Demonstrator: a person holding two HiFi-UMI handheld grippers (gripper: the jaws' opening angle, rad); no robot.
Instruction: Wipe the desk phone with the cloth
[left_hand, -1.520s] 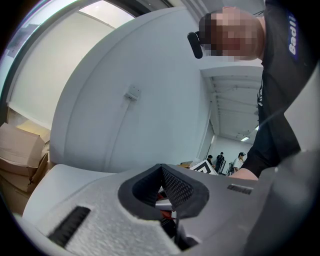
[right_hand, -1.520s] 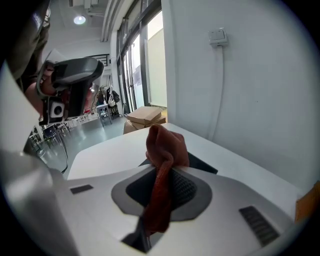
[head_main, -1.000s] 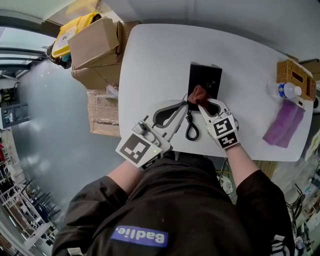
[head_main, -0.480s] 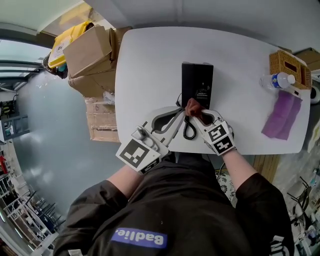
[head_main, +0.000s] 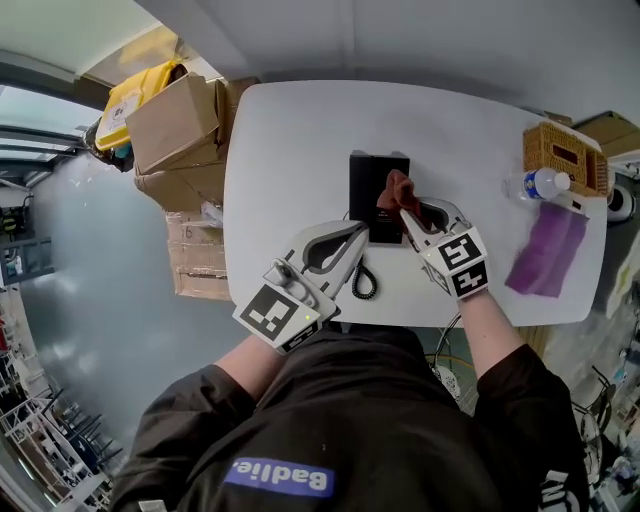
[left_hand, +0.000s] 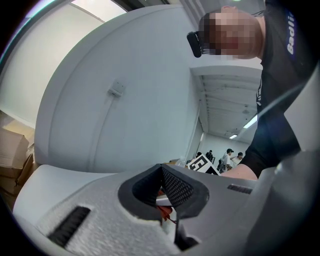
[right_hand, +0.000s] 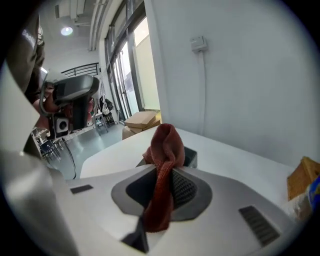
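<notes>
The black desk phone (head_main: 370, 190) lies on the white table (head_main: 290, 140); its coiled cord (head_main: 363, 281) trails toward the near edge. My right gripper (head_main: 408, 211) is shut on a reddish-brown cloth (head_main: 396, 188), which rests on the phone's right side. In the right gripper view the cloth (right_hand: 165, 150) sticks up from between the jaws of the right gripper (right_hand: 167, 190), with a corner of the phone (right_hand: 190, 156) behind it. My left gripper (head_main: 358, 232) lies just left of the phone's near end, jaws together. In the left gripper view the left gripper (left_hand: 161, 187) has nothing clearly held.
Cardboard boxes (head_main: 178, 118) with a yellow bag (head_main: 132, 85) are stacked off the table's left edge. At the right end stand a wicker basket (head_main: 563, 156) and a water bottle (head_main: 541, 183), with a purple cloth (head_main: 545, 252) beside them.
My right gripper has carried the cloth from the phone's near edge farther up onto the phone. The left gripper has stayed by the cord. The head view has shifted.
</notes>
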